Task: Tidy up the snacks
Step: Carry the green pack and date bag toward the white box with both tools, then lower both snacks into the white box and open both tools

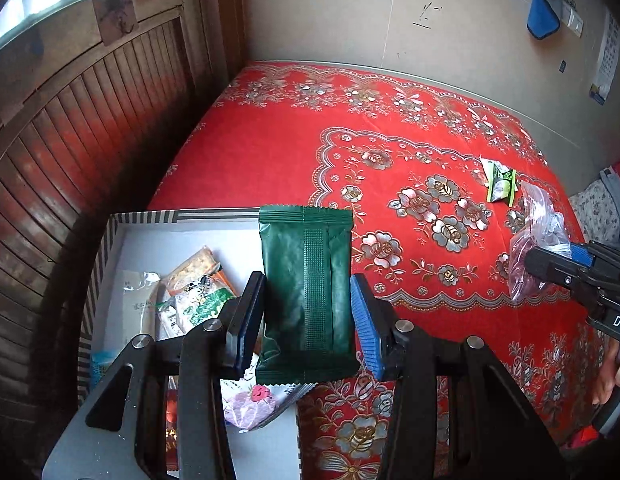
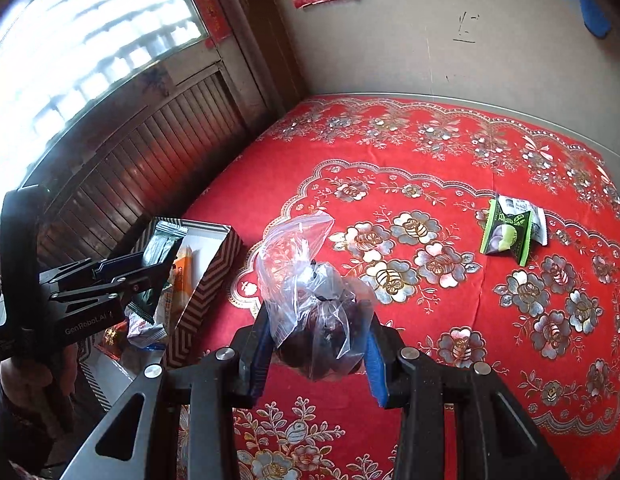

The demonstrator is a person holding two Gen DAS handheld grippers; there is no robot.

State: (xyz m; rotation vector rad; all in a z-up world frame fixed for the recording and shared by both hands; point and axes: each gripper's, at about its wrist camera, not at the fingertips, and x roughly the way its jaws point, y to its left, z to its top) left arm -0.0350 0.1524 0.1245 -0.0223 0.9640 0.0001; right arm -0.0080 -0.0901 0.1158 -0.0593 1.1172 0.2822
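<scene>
Carrying snacks to the box (image 1: 110,236): left gripper (image 1: 308,312) is clamping a green packet (image 1: 306,280), right gripper (image 2: 316,344) a clear bag (image 2: 310,292). Next, I judge, dropping both inside.

A counter covered by a red flowered cloth (image 1: 270,152) is set against a plain beige wall (image 1: 450,20). Daylight is let in by a bright window (image 2: 90,48) above brown wooden slats (image 1: 90,128).

Two grippers (image 1: 308,312) (image 2: 316,344), one box (image 1: 150,217).
</scene>
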